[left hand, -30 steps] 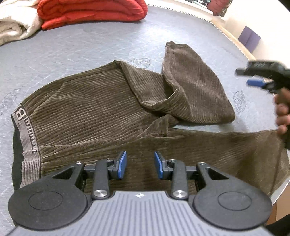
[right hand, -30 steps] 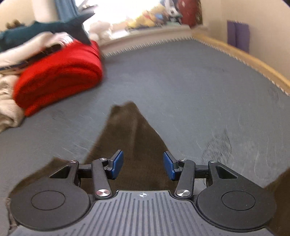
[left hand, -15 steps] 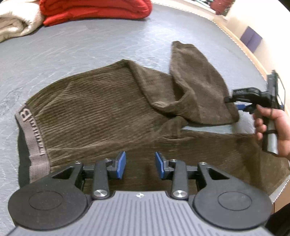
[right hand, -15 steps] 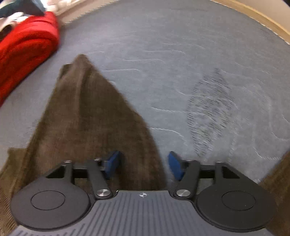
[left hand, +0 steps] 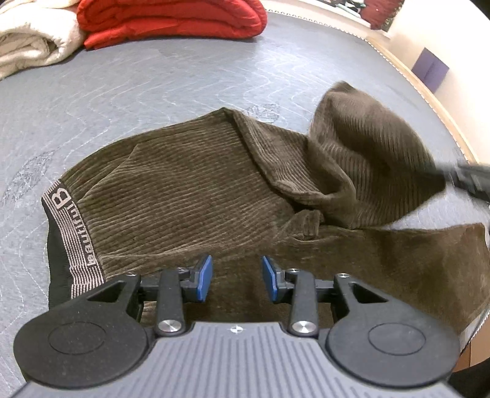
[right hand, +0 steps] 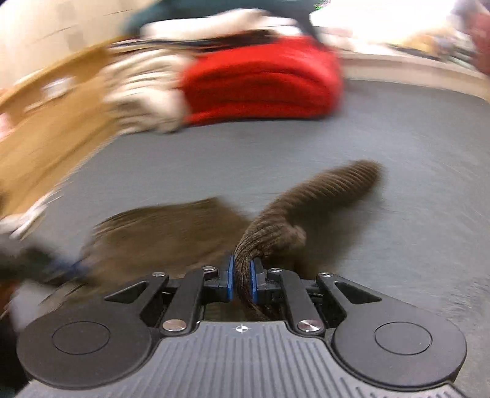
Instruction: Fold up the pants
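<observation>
Since the right gripper (right hand: 242,277) has just clamped the brown corduroy pants (left hand: 190,189) leg, draw it straight across toward the striped waistband (left hand: 76,232); left gripper (left hand: 235,278) hovers part-open, empty.

in the left wrist view bare grey mattress (left hand: 183,79) lies open across the upper middle of the frame. a red blanket (left hand: 171,18) and cream towel (left hand: 33,43) block the upper left. brown pants (left hand: 190,189) fill the centre, one leg raised at right.
</observation>
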A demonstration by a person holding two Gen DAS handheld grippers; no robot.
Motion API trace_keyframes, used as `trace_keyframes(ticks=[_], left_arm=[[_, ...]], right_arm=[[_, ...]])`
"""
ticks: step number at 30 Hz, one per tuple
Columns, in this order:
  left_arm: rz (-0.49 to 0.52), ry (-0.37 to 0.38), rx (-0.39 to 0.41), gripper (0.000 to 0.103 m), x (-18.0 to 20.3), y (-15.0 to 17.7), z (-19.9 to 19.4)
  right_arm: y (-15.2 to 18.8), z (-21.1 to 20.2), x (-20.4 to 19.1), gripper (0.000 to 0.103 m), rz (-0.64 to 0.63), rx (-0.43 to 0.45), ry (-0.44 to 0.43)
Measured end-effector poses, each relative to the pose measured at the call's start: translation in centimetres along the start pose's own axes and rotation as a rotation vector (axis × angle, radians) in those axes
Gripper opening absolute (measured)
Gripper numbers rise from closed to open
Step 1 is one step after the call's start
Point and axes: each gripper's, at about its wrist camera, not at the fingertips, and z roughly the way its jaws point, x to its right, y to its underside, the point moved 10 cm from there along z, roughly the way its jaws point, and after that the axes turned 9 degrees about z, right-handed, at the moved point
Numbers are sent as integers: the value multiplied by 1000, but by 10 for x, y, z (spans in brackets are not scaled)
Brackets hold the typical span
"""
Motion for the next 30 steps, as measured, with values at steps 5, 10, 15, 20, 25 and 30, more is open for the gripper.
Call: trace_keyframes(ticks=[5, 10, 15, 20, 25, 30], left_arm=[[32, -14, -7, 40, 11, 4, 3], [34, -28, -15, 45, 15, 7, 6], [49, -36, -13, 45, 16, 7, 8], [59, -43, -26, 45, 18, 8, 14], [68, -38, -25, 45, 24, 7, 15], [64, -40, -25, 45, 23, 9, 14]], right_arm=[[82, 5, -60, 12, -151, -287, -184], [108, 6, -51, 21, -146, -357, -118], [46, -41, -6, 42, 194, -58, -160], [35, -54, 58, 44, 457, 42, -45], [63, -24, 80, 44, 495, -80, 51], [51, 10, 59, 44, 455, -84, 54]])
